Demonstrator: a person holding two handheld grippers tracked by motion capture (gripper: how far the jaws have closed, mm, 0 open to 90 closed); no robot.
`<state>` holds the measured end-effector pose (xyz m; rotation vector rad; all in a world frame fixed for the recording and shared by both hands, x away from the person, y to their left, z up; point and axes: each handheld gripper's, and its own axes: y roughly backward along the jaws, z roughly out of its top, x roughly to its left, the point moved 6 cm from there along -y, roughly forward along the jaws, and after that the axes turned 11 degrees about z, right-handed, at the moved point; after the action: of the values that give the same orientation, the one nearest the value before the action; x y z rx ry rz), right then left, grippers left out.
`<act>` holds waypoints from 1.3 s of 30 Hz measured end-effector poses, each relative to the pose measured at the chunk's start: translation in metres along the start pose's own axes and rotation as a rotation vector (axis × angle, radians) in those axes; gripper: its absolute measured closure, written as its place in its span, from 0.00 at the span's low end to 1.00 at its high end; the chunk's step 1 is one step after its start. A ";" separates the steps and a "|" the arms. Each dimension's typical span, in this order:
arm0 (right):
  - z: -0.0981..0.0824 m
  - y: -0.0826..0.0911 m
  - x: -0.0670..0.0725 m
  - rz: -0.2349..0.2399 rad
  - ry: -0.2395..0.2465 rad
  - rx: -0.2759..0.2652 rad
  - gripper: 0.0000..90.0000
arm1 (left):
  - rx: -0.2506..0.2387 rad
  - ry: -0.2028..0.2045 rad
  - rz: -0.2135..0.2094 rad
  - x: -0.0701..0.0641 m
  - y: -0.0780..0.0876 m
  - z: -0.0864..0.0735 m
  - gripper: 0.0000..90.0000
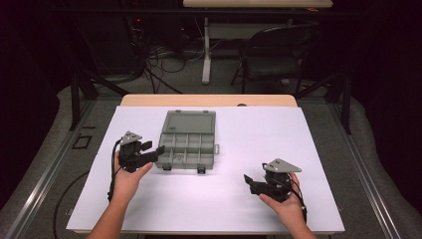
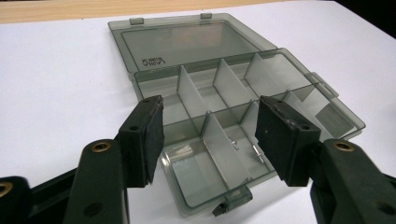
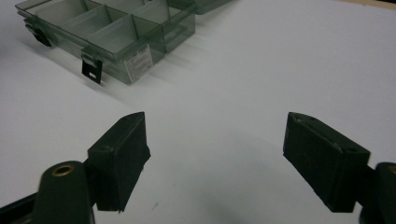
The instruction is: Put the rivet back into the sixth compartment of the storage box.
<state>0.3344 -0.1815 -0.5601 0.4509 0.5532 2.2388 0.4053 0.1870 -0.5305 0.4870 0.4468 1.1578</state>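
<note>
The compartment box (image 1: 186, 147) lies open toward the far-left part of the counter (image 1: 259, 199), its lid (image 1: 190, 122) folded flat toward the far edge. The left gripper (image 1: 152, 149) sits at the box's left near corner, jaws released and standing wide, with nothing pressed between them; in the left gripper view the pads frame the near compartments and the dividers (image 2: 224, 149). The right gripper (image 1: 251, 183) hovers over bare counter near the near-right corner, well apart from the box, jaws likewise released and empty.

Risks, as judged:
- The box is light; a one-sided push from the left gripper could slide it across the smooth sheet.
- A jaw catching a thin divider could dislodge it.
- The front latches (image 3: 92, 69) hang loose and could snag.
</note>
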 end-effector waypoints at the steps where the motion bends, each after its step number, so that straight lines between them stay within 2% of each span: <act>1: 0.010 -0.008 0.002 0.010 0.017 0.000 0.26 | 0.000 0.005 -0.003 0.001 -0.001 0.002 0.46; 4: 0.020 -0.016 0.002 0.027 0.021 0.019 0.28 | 0.004 0.011 -0.006 0.003 -0.005 0.006 0.45; 7: 0.038 -0.036 0.000 0.066 -0.022 0.062 0.34 | 0.011 -0.002 -0.013 0.006 -0.011 0.010 0.44; 8: 0.038 -0.036 0.000 0.066 -0.022 0.062 0.34 | 0.011 -0.002 -0.013 0.006 -0.011 0.010 0.45; 9: 0.049 -0.044 -0.003 0.076 -0.021 0.079 0.35 | 0.018 0.005 -0.012 0.007 -0.014 0.012 0.45; 11: 0.053 -0.047 -0.004 0.079 -0.014 0.080 0.35 | 0.022 0.010 -0.013 0.008 -0.017 0.015 0.45; 14: 0.070 -0.056 -0.008 0.089 -0.008 0.096 0.36 | 0.038 0.007 -0.032 0.008 -0.022 0.020 0.45; 17: 0.089 -0.065 -0.012 0.083 0.004 0.115 0.36 | 0.055 -0.005 -0.036 0.008 -0.025 0.025 0.46; 18: 0.089 -0.065 -0.012 0.083 0.004 0.115 0.36 | 0.057 -0.010 -0.035 0.008 -0.026 0.027 0.46; 19: 0.097 -0.069 -0.014 0.083 -0.003 0.124 0.36 | 0.062 -0.002 -0.042 0.008 -0.026 0.029 0.47; 20: 0.097 -0.069 -0.014 0.083 -0.003 0.124 0.36 | 0.063 0.004 -0.042 0.008 -0.027 0.030 0.47; 22: 0.106 -0.072 -0.016 0.084 -0.010 0.127 0.36 | 0.067 -0.003 -0.031 0.010 -0.027 0.035 0.47; 23: 0.114 -0.075 -0.017 0.077 0.003 0.137 0.36 | 0.069 -0.014 -0.024 0.012 -0.028 0.037 0.47; 24: 0.114 -0.075 -0.017 0.077 0.003 0.137 0.36 | 0.060 -0.019 -0.006 0.013 -0.028 0.039 0.47; 25: 0.122 -0.077 -0.018 0.071 0.011 0.149 0.36 | 0.063 -0.010 -0.002 0.016 -0.029 0.043 0.47; 29: 0.130 -0.080 -0.017 0.072 0.005 0.157 0.36 | 0.074 -0.004 -0.001 0.019 -0.030 0.047 0.47; 34: 0.147 -0.086 -0.014 0.053 0.043 0.160 0.36 | 0.090 -0.002 -0.001 0.021 -0.034 0.049 0.47; 37: 0.154 -0.092 -0.011 0.060 0.050 0.168 0.36 | 0.079 0.006 -0.010 0.020 -0.036 0.052 0.47; 39: 0.158 -0.100 -0.010 0.061 0.049 0.171 0.36 | 0.088 -0.002 -0.017 0.021 -0.038 0.054 0.47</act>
<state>0.4767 -0.0895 -0.4800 0.5065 0.7701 2.2752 0.4716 0.1872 -0.5105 0.5598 0.5005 1.1247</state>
